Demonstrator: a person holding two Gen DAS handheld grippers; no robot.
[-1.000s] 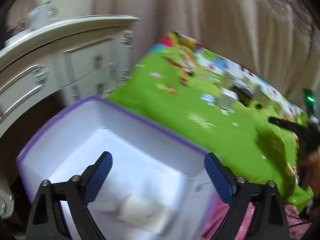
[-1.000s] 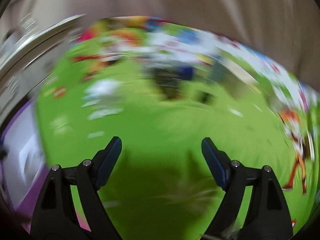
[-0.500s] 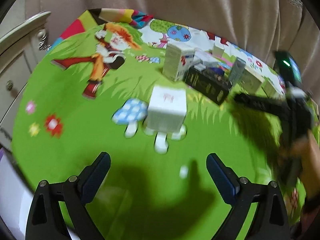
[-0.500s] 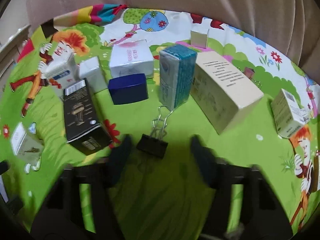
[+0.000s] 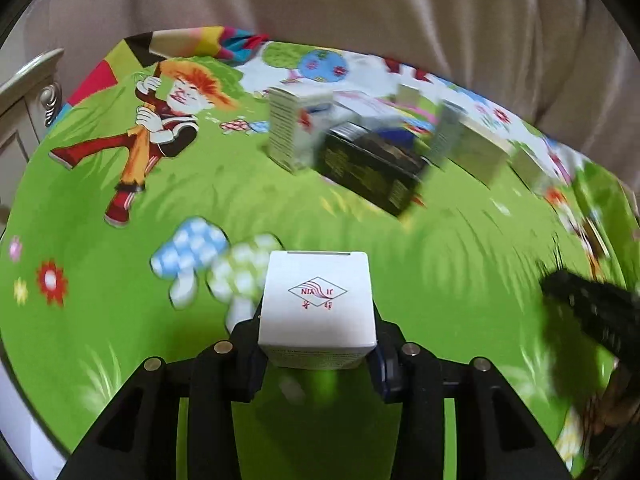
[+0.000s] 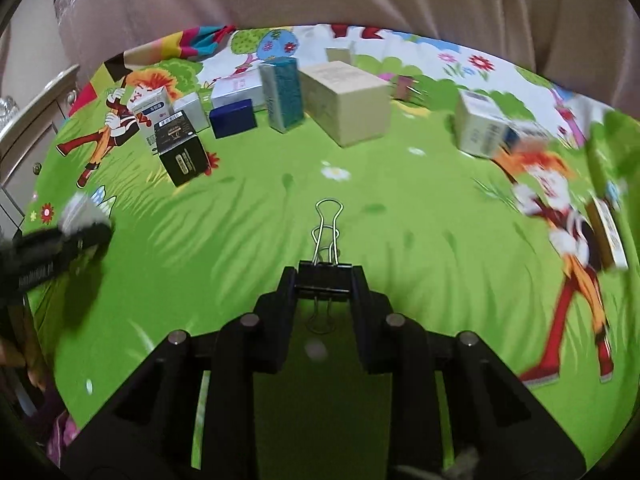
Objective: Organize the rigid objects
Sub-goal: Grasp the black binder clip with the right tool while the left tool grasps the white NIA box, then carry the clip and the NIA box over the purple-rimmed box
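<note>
A small white box (image 5: 318, 300) with a red diamond logo stands on the green cartoon mat (image 5: 100, 320). My left gripper (image 5: 316, 344) has the box between its jaws, which are closing, and the pads press on both its sides. A black binder clip (image 6: 325, 272) with wire handles sits in my right gripper (image 6: 324, 286), which is shut on the clip's body. In the right wrist view the left gripper (image 6: 60, 244) shows blurred at the left edge. The left wrist view has the right gripper (image 5: 592, 312) at its right edge.
Several boxes stand at the back of the mat: a black box (image 6: 180, 152), a dark blue box (image 6: 233, 118), a teal box (image 6: 282, 96), a big beige box (image 6: 346, 102) and a white and blue box (image 6: 480, 128). A cream cabinet (image 5: 24, 92) stands on the left and a curtain (image 5: 360, 8) behind.
My left gripper swung from the purple-edged bin over to the mat and closed round the white box. My right gripper shut on the binder clip and drew it back from the boxes.
</note>
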